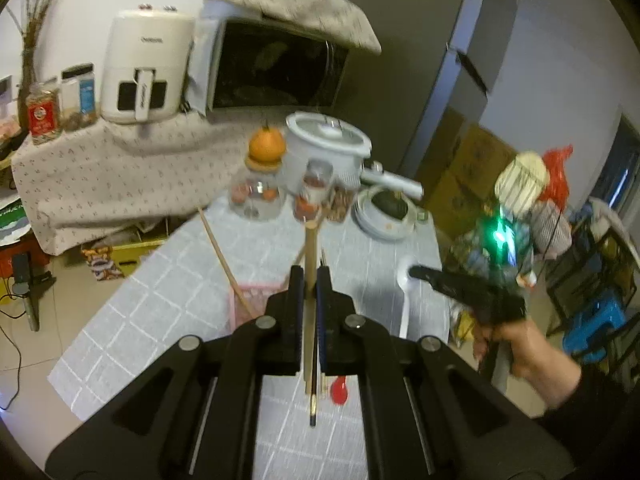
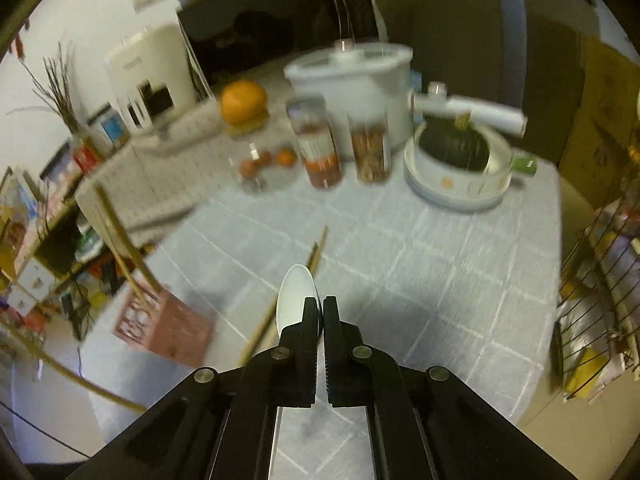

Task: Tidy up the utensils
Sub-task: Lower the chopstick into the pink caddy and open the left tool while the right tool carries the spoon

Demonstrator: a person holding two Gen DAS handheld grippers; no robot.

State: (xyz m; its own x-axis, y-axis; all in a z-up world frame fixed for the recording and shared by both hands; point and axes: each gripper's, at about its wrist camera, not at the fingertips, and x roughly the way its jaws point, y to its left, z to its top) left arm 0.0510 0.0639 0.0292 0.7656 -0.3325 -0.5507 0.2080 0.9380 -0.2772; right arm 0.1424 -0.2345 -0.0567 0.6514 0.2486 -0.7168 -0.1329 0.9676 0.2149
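Chopsticks, a pair of long thin wooden sticks [image 1: 310, 280], stood clamped between the closed jaws of the left gripper [image 1: 309, 276], gripped about mid-length, tips running out ahead toward the jars. The right gripper [image 2: 322, 308] was pinched shut on a white glossy plastic spoon [image 2: 294, 296], its bowl just left of the jaws. Both seemed light and stiff; the spoon looked slippery, so the handle near the bowl suited best, above the grey checked tablecloth [image 2: 420, 280].
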